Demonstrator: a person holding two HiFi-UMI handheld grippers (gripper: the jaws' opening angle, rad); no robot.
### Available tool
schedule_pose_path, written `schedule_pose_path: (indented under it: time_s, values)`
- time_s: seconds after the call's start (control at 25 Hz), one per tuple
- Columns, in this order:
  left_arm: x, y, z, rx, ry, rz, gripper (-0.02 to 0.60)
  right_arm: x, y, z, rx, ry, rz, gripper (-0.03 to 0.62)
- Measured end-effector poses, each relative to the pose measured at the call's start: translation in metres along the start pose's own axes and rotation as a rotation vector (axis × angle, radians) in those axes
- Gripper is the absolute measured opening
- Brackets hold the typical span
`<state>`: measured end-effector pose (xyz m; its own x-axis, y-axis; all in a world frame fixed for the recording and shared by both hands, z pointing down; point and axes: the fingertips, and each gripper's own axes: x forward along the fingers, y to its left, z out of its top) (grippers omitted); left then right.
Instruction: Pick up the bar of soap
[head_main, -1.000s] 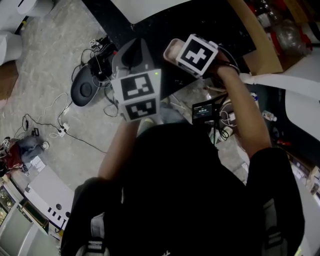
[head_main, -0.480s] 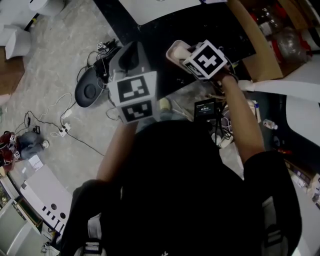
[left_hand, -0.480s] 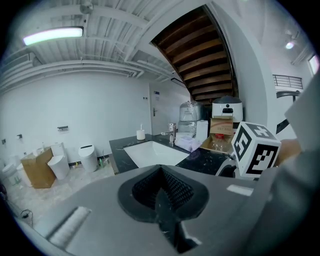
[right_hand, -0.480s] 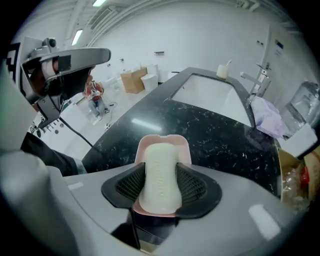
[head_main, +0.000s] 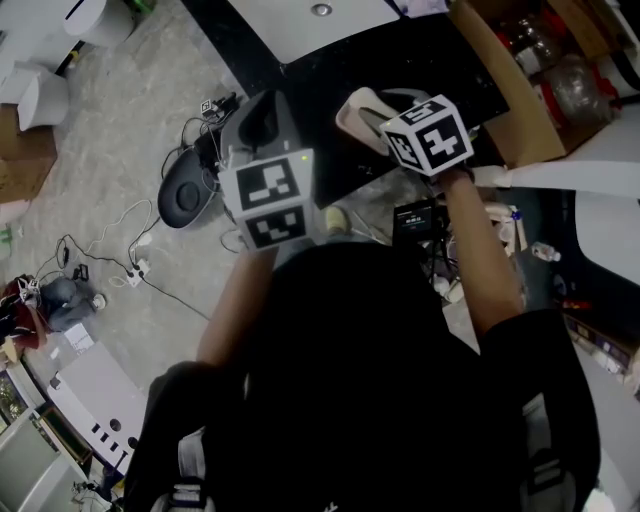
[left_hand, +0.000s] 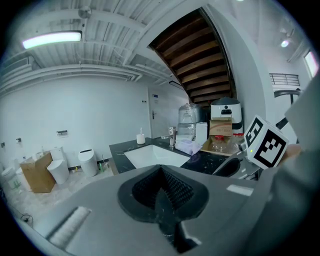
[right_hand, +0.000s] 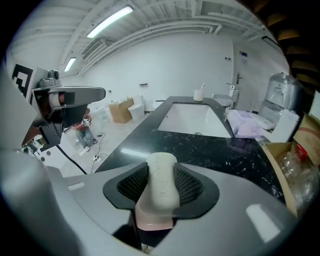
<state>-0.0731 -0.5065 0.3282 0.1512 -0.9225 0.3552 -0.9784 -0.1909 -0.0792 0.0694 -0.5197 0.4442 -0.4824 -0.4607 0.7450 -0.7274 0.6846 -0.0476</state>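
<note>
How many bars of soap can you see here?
1: a pale bar of soap, in the closing jaws of the right gripper, above the dark counter. Others may be hidden.

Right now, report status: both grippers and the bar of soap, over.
Left gripper shut, empty. Right gripper jaws closing on bar of soap, held above black counter. Nothing in the way.

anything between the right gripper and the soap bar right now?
Nothing visible. The off-white oblong bar of soap already sits between the right gripper's black ribbed pads, touching both. The jaws are closing on it above the black speckled countertop. The left gripper is shut and empty.
</note>
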Motion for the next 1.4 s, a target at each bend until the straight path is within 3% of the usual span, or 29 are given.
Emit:
schedule_pose_path:
  time_s: [0.28, 0.44, 0.64, 0.8, 1.04, 1.16, 1.4]
  values:
    - [0.007, 0.003, 0.0, -0.001, 0.007, -0.011, -0.005, 0.008, -0.001, -0.021, -0.042, 0.093, -0.016, 0.143]
    - [0.008, 0.001, -0.001, -0.003, 0.003, -0.015, -0.005, 0.011, 0.0, -0.019, -0.09, 0.168, -0.014, 0.147]
    - [0.008, 0.002, 0.0, -0.009, 0.001, -0.007, -0.005, 0.012, 0.002, -0.034, -0.125, 0.308, 0.004, 0.198]
    - [0.009, 0.004, 0.002, -0.02, -0.006, 0.007, -0.005, 0.024, 0.004, -0.049, -0.102, 0.446, 0.082, 0.239]
    - [0.01, 0.011, 0.0, -0.043, -0.012, 0.03, -0.005, 0.034, 0.007, -0.056, -0.229, 0.639, 0.087, 0.236]
    - [0.007, 0.013, -0.003, -0.052, -0.01, 0.035, -0.005, 0.032, 0.008, -0.052, -0.258, 0.583, 0.103, 0.235]
    - [-0.001, 0.018, -0.004, -0.06, -0.022, 0.042, -0.005, 0.026, 0.013, -0.048, -0.166, 0.362, 0.076, 0.218]
